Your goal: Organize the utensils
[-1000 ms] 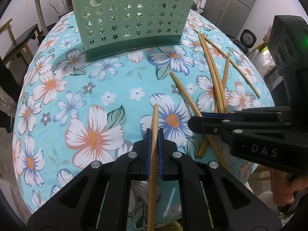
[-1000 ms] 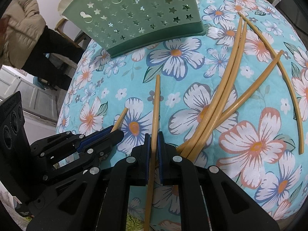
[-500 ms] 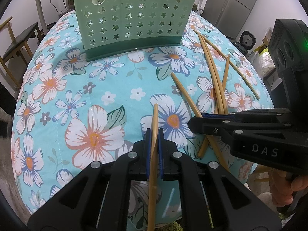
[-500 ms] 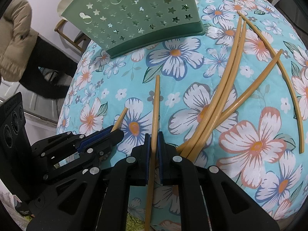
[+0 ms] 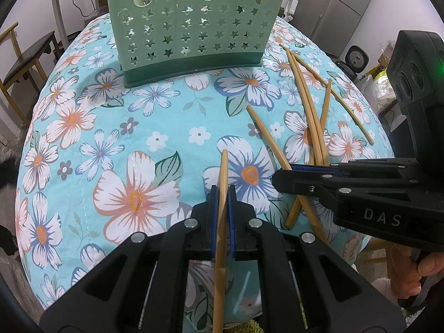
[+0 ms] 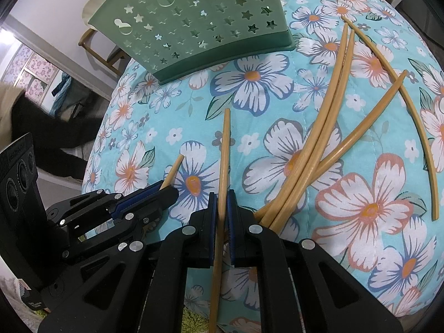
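Both pairs of jaws are pressed on bamboo: the left gripper [image 5: 221, 202] pinches one tan bamboo chopstick [image 5: 222, 174], the right gripper [image 6: 221, 208] another chopstick [image 6: 224, 149] — each near the front of the pale green star-punched plastic utensil basket [image 5: 191, 25]. That basket stands on the turquoise floral tablecloth [image 5: 116, 138]; to its right, loose chopsticks [image 6: 327, 127] lie crossed.
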### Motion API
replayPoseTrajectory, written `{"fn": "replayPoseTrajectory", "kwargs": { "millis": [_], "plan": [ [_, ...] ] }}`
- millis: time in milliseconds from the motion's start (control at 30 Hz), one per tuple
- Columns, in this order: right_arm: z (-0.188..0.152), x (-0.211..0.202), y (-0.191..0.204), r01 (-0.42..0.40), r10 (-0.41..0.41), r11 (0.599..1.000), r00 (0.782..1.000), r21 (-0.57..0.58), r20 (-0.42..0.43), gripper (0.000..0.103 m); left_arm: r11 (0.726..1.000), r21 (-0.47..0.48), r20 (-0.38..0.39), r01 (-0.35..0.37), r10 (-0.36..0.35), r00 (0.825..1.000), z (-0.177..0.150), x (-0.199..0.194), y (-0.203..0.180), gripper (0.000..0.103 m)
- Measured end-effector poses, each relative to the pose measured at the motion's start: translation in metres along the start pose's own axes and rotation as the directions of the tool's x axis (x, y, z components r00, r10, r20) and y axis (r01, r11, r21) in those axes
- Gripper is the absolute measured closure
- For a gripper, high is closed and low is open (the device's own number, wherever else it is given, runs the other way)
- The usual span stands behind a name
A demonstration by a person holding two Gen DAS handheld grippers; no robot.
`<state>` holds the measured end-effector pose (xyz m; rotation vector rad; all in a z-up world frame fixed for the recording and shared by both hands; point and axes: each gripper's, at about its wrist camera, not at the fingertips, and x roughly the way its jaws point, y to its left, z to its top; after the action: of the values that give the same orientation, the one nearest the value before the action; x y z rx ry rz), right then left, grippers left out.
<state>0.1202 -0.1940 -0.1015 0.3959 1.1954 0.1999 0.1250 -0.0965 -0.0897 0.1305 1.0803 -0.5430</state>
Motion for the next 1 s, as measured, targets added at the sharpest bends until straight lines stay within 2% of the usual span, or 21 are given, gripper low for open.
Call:
{"fn": "replayPoseTrajectory", "kwargs": {
  "millis": [1000],
  "plan": [
    [0.0001, -0.0012, -0.0014, -0.001, 0.001, 1.0, 1.0, 0.002, 0.002, 0.095, 1.0, -0.002, 0.001, 0.004, -0.004, 1.0, 0.0003, 0.0002, 0.0008, 0.097]
  ]
}}
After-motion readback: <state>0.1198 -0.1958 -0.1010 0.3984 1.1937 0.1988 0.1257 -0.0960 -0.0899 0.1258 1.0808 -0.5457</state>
